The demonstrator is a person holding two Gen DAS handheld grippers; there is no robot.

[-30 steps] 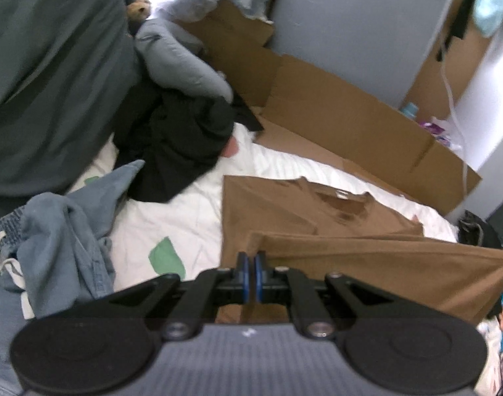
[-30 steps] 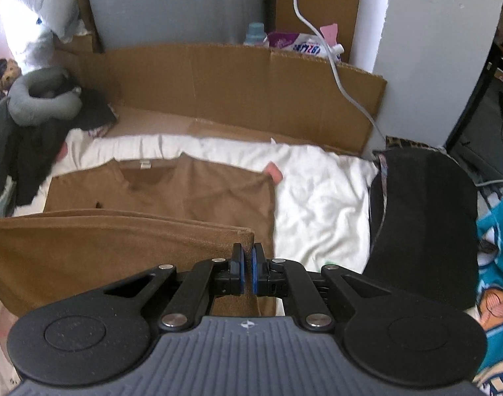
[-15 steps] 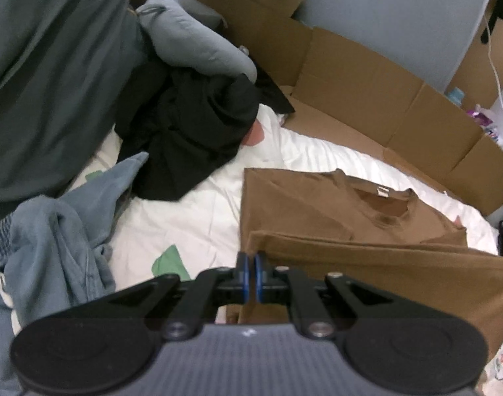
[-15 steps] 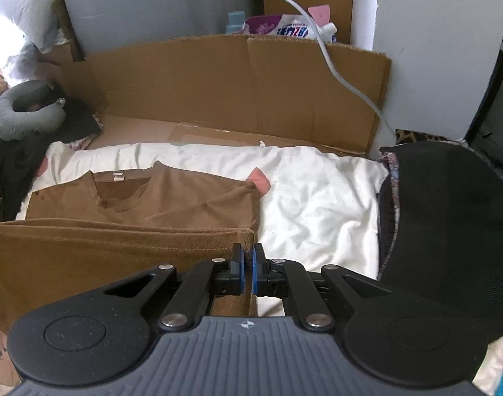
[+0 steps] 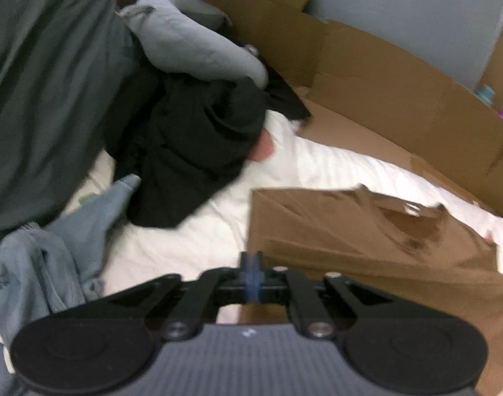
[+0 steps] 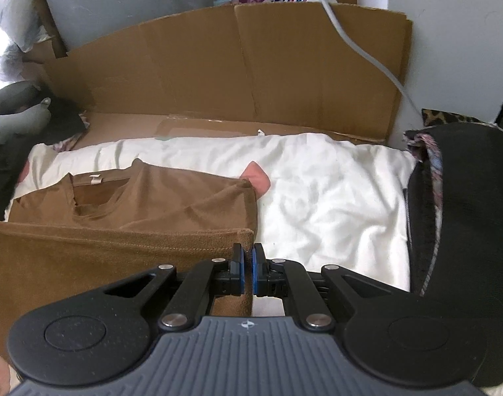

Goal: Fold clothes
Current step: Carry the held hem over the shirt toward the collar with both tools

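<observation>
Slippage risk: left tongs [image 5: 251,275] and right tongs [image 6: 247,274], both clamped on the brown cotton T-shirt's [image 6: 172,204] hem corners, could lay an uneven, skewed fold.

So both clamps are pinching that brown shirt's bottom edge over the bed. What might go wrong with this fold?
Each grip sits right at a corner of the brown cotton T-shirt, the left gripper and right gripper both shut on it, so the hem might slip out. The lifted edge may land crooked over the collar. The crumpled black garment lies close on the white bedsheet and could snag.
</observation>
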